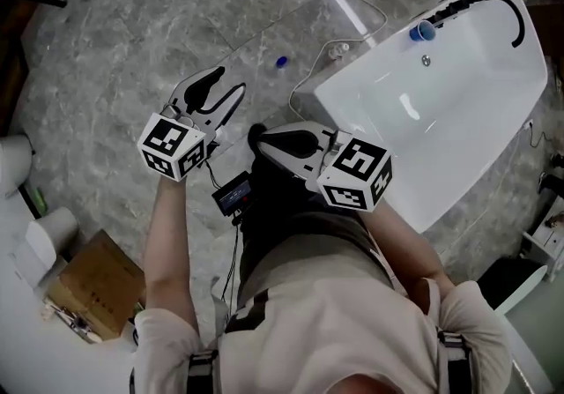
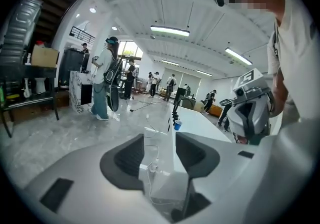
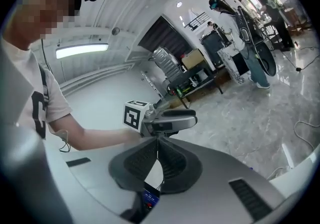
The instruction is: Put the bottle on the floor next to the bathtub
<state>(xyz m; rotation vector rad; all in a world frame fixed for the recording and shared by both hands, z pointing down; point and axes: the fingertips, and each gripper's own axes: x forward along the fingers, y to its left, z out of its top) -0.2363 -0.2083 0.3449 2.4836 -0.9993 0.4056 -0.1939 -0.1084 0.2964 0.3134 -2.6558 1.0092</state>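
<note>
Bottle: none could be told for certain; likeliest was a small blue item [image 1: 282,61] on the grey marble floor [image 1: 132,31], near the white bathtub's [image 1: 458,119] corner. Judged light, rigid, slippery; take it round the body. Left claw [image 2: 159,138]: moderately wide, empty. Right claw [image 3: 157,144]: closed, empty.

On my screen the floor [image 1: 132,31] looks like grey veined stone, polished enough to throw back the ceiling lights. The bathtub [image 1: 458,119] is smooth, glossy white, with a bright sheen across its basin. The left tongs [image 2: 159,135] and the right tongs [image 3: 157,143] have smooth, matt pale-grey plastic shells. Their pads [image 3: 142,160] are dark, finely ribbed and rubbery-looking. The marker cubes [image 1: 172,147] carry matt black-and-white print. The box [image 1: 97,286] is dull brown cardboard, and the person's shirt [image 1: 326,313] is pale, soft cloth.
</note>
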